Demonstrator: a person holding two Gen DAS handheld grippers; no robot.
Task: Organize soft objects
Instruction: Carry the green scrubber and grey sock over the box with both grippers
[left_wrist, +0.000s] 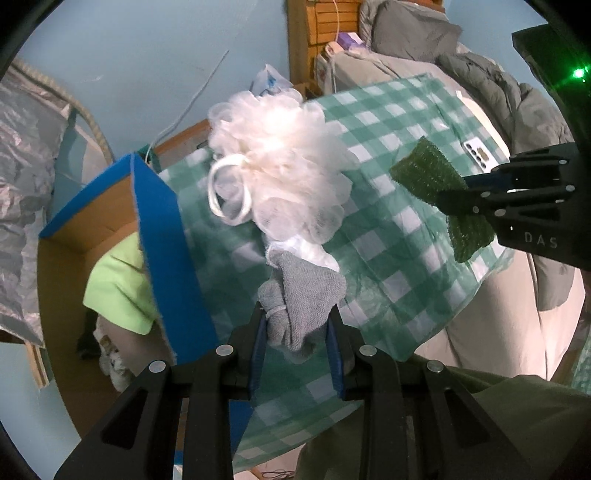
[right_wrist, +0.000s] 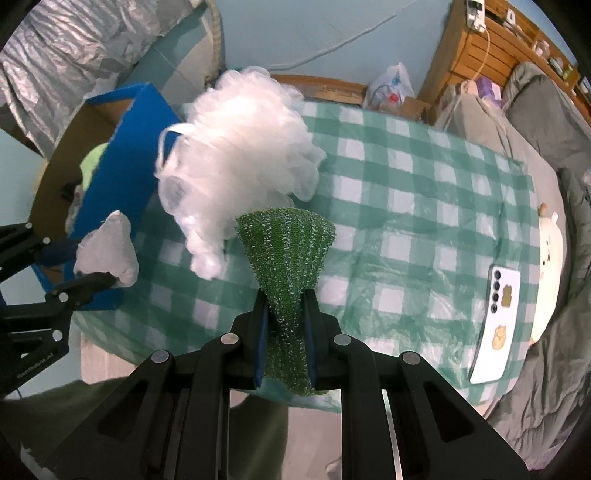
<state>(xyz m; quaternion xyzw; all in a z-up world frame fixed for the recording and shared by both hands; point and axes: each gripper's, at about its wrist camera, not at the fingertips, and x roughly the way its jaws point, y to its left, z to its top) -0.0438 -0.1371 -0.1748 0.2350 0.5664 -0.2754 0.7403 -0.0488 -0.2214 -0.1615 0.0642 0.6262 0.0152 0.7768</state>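
Note:
My left gripper (left_wrist: 297, 328) is shut on a small grey cloth (left_wrist: 301, 295) and holds it above the green checked tablecloth (left_wrist: 388, 240); it also shows at the left of the right wrist view (right_wrist: 98, 264) with the cloth (right_wrist: 109, 247). My right gripper (right_wrist: 286, 325) is shut on a green scrubbing pad (right_wrist: 288, 254), pinched at its middle; it shows at the right of the left wrist view (left_wrist: 476, 192) with the pad (left_wrist: 424, 173). A white mesh bath pouf (left_wrist: 280, 162) (right_wrist: 236, 147) lies on the cloth between them, beside a blue cardboard box (left_wrist: 166, 236) (right_wrist: 125, 155).
The box holds a light green cloth (left_wrist: 118, 284) and other soft items. A white phone (right_wrist: 498, 321) and a white plush (right_wrist: 550, 251) lie at the right. Grey bedding (right_wrist: 546, 122) surrounds the tablecloth. A wooden headboard (right_wrist: 476, 51) and a plastic bag (right_wrist: 391, 85) stand behind.

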